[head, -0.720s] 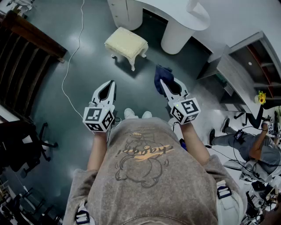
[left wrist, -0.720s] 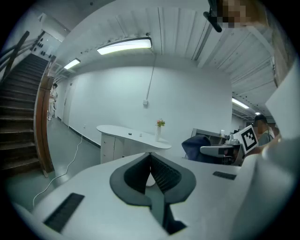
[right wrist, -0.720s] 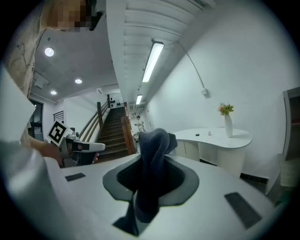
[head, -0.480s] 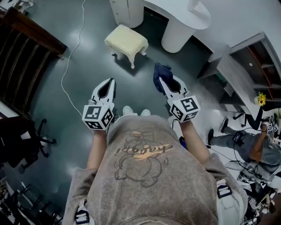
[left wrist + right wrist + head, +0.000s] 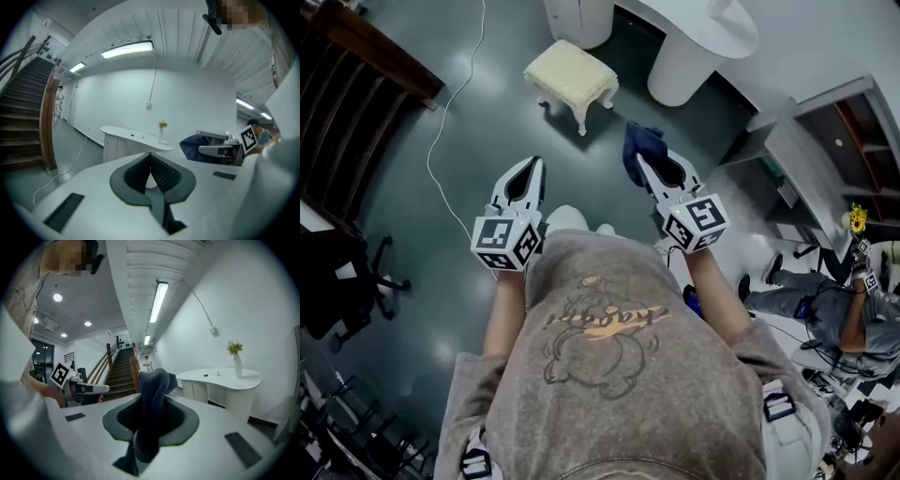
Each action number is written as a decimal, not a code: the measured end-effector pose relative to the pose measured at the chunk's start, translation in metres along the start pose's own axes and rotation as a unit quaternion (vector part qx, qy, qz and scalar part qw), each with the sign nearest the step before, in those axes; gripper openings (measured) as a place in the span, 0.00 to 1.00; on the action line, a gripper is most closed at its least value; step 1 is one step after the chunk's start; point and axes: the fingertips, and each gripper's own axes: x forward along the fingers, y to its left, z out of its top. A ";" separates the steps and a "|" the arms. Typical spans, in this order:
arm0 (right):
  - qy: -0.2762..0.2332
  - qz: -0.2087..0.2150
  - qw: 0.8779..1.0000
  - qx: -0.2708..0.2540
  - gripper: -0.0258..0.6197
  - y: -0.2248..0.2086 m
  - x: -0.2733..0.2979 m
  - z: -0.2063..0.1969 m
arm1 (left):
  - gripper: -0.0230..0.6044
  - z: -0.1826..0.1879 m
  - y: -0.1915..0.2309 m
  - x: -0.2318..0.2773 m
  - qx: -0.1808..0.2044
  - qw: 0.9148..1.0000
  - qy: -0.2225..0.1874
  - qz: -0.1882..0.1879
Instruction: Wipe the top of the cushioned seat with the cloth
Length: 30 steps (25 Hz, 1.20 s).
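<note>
Nearest, the left gripper (image 5: 533, 165) is held out at 11 o'clock from the person's chest, its jaws pressed together on nothing. At 1 o'clock the right gripper (image 5: 641, 162) is clamped on the dark blue cloth (image 5: 638, 144), which bunches past its tips. Farther off at 12 o'clock, across bare dark floor (image 5: 469, 141), stands the cushioned seat (image 5: 571, 73), well apart from the cloth. This looks like the approach, with no wiping begun. The next move likely calls for stepping closer and lowering the cloth toward 11 o'clock onto the cream top.
</note>
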 end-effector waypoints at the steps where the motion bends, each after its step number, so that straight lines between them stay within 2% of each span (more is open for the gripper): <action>1: 0.001 0.001 1.000 0.000 0.18 -0.001 0.000 -0.001 | 0.07 0.000 -0.001 0.001 0.000 1.000 0.000 0.000; 9: 0.002 -0.003 1.000 0.001 0.18 -0.018 0.020 -0.003 | 0.07 0.002 0.014 0.020 0.005 1.000 -0.005 -0.002; 16: 0.008 -0.013 1.000 0.003 0.18 -0.049 0.058 -0.002 | 0.07 0.005 0.043 0.067 0.000 1.000 -0.003 -0.008; 30: 0.037 -0.011 0.999 -0.002 0.18 -0.132 0.213 0.034 | 0.07 0.050 0.147 0.209 -0.007 0.999 0.015 -0.032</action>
